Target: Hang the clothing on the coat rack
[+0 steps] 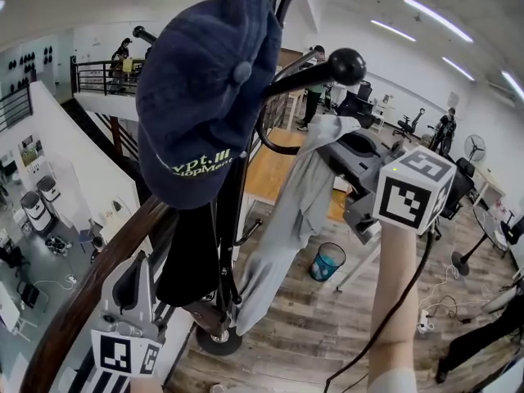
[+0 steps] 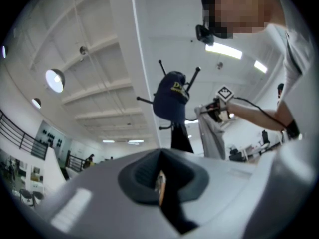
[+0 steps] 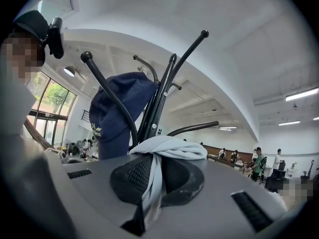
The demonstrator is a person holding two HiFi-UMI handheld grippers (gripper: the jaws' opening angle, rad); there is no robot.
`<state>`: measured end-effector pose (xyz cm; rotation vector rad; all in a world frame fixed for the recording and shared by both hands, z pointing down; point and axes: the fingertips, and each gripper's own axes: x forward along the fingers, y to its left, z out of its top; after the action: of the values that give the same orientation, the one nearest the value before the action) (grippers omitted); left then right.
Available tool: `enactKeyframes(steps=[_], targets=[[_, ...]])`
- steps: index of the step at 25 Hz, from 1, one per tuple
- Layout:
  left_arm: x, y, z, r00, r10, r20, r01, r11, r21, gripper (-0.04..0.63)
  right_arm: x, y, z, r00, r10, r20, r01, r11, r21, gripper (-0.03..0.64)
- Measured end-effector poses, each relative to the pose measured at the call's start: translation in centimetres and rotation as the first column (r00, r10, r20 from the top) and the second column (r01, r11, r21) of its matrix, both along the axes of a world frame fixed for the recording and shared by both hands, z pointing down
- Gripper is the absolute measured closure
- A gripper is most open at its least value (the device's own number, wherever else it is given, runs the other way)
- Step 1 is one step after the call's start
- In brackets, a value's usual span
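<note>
The black coat rack (image 1: 236,219) carries a navy cap (image 1: 205,97) on top, and a black garment (image 1: 188,252) hangs below the cap. My right gripper (image 1: 332,147) is shut on a bunched fold of a light grey garment (image 1: 286,219), which droops beside the rack pole just under a ball-tipped hook (image 1: 347,65). In the right gripper view the grey cloth (image 3: 169,147) lies pinched between the pads of that gripper (image 3: 152,176), close to a curved hook arm (image 3: 192,128). My left gripper (image 1: 131,283) is low at the left, away from the rack, shut with nothing in it (image 2: 159,183).
A wooden handrail (image 1: 90,293) runs diagonally at the lower left, beside my left gripper. The rack's round base (image 1: 219,340) stands on the wooden floor. A blue bin (image 1: 327,262) is behind the hanging cloth. Several people and office chairs are far off.
</note>
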<state>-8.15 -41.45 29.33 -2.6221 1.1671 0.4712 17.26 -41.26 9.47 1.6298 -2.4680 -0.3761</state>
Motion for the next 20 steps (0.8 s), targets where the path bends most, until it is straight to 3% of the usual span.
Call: enactKeyframes(steps=[8, 20], targets=[[-0.7, 0.0, 0.2, 1.0, -0.019, 0.002, 0.019, 1.0, 0.0, 0.591, 0.7, 0.8, 1.1, 0.997, -0.041, -0.064, 0.038, 0.998, -0.048, 0.589], [-1.7, 0.1, 0.7, 1.0, -0.025, -0.012, 0.025, 1.0, -0.008, 0.591, 0.9, 1.9, 1.6, 0.988, -0.031, -0.15, 0.014, 0.994, -0.112, 0.592]])
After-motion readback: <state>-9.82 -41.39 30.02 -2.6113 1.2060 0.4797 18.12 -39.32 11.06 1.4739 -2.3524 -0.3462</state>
